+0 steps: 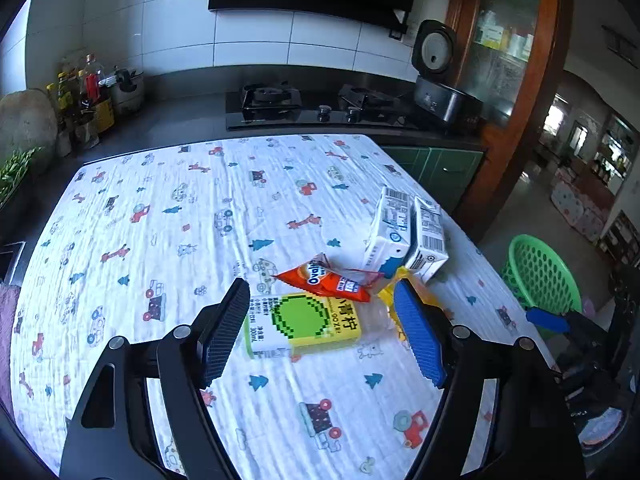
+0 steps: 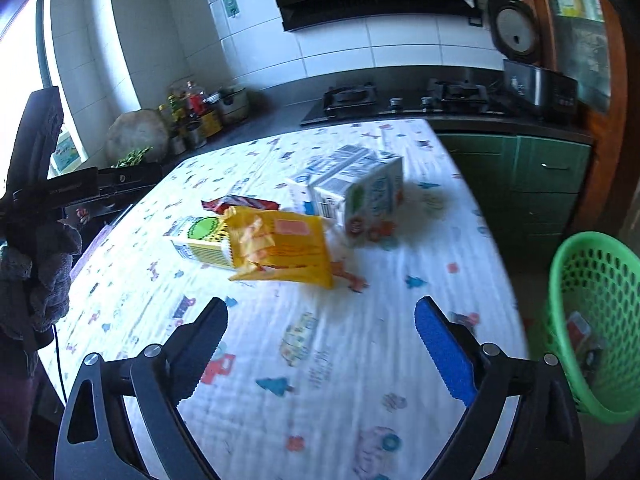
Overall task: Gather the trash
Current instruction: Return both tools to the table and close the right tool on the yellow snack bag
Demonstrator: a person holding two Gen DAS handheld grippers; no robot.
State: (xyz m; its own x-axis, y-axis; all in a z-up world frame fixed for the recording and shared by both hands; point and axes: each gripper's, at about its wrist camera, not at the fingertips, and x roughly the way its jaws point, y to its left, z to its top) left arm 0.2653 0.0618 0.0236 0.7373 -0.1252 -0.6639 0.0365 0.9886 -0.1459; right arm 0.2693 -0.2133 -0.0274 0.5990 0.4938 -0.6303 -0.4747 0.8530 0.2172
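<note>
Green mesh basket (image 2: 596,320) stood off the table's (image 1: 120,208) right edge to take the trash, while the lime drink carton (image 1: 304,326), yellow wrapper (image 2: 280,248) and milk cartons (image 1: 408,236) lay clustered on the cloth, both the left gripper (image 1: 320,332) and right gripper (image 2: 320,356) spread empty.

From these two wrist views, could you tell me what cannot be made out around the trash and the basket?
- Green basket contents: right wrist view, blurred behind the mesh wall; basket cut by the frame edge.
- Yellow wrapper: left wrist view, mostly behind the left gripper's blue finger.
- White cartons' print: right wrist view, motion blur.
- Orange wrapper: right wrist view, largely behind the yellow wrapper.
</note>
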